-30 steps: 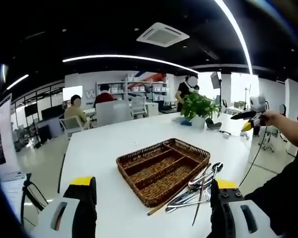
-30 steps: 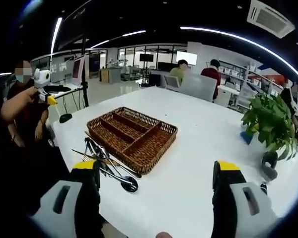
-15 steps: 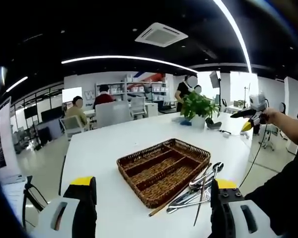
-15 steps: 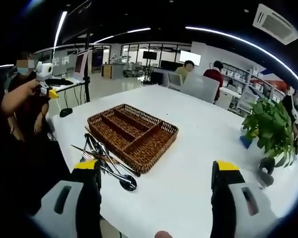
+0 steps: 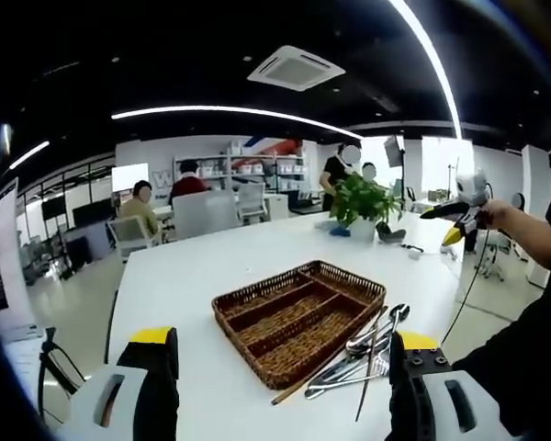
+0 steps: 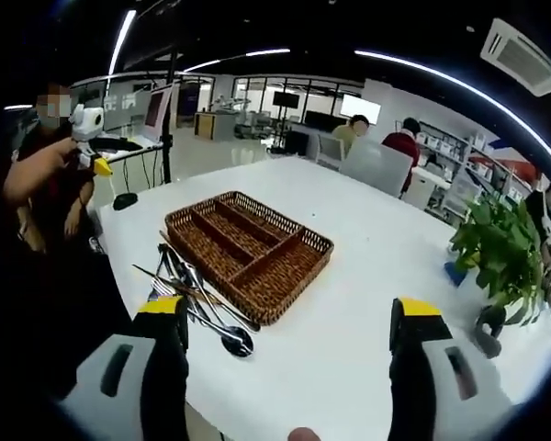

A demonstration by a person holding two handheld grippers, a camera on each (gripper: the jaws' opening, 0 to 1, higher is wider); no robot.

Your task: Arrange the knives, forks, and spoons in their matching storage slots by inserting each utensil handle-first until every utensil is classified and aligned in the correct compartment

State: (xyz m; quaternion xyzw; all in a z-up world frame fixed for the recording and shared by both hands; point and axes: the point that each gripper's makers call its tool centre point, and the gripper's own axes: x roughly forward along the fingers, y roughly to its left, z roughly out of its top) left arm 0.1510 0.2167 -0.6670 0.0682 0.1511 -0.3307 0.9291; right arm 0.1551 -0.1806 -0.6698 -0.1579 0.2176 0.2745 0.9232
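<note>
Two tools, the left tool (image 5: 280, 390) and right tool (image 6: 289, 367), hover with jaws wide and empty above the white counter (image 5: 193, 276). The utensil pile (image 5: 367, 354) lies tangled just beside the empty wicker tray (image 5: 294, 317). Risk, as I judge it: grabbing into crossed handles could drag neighbours off the counter edge.

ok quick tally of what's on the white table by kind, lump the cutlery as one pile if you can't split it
wicker tray: 1
cutlery pile: 1, pieces overlap too much to count
potted plant: 1
total: 3 kinds of thing; other small bits near the plant are too unclear to name
</note>
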